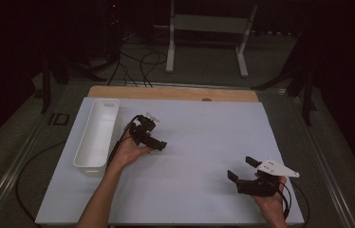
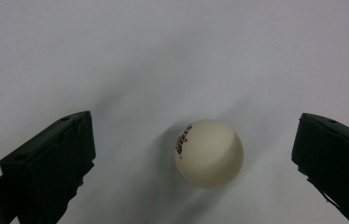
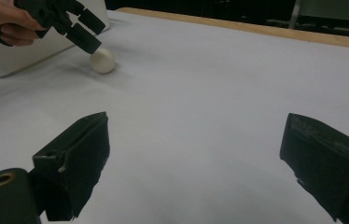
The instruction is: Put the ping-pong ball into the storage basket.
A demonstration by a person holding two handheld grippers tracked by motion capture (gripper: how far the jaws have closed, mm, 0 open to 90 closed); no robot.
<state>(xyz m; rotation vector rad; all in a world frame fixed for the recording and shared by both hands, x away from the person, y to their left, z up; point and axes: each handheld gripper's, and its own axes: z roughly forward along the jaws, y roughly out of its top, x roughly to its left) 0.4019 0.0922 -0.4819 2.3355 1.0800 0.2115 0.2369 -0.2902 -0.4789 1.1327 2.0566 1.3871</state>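
Observation:
A cream ping-pong ball (image 2: 208, 153) with small red and black print lies on the white table top (image 2: 172, 56). My left gripper (image 2: 193, 142) is open, its jaws standing wide to either side of the ball without touching it. In the high view the left gripper (image 1: 157, 144) points down at the table's left middle, beside the bin. The right gripper (image 1: 241, 168) is open and holds nothing, low over the front right of the table. In the right gripper view, its jaws (image 3: 193, 140) face the far-off ball (image 3: 103, 60) under the left gripper (image 3: 81, 30).
A long white bin (image 1: 97, 135) stands along the table's left side, close to the left hand (image 1: 128, 154). A wooden strip (image 1: 175, 93) runs along the table's far edge. Cables (image 1: 137, 66) and a white frame (image 1: 209, 28) are on the floor beyond.

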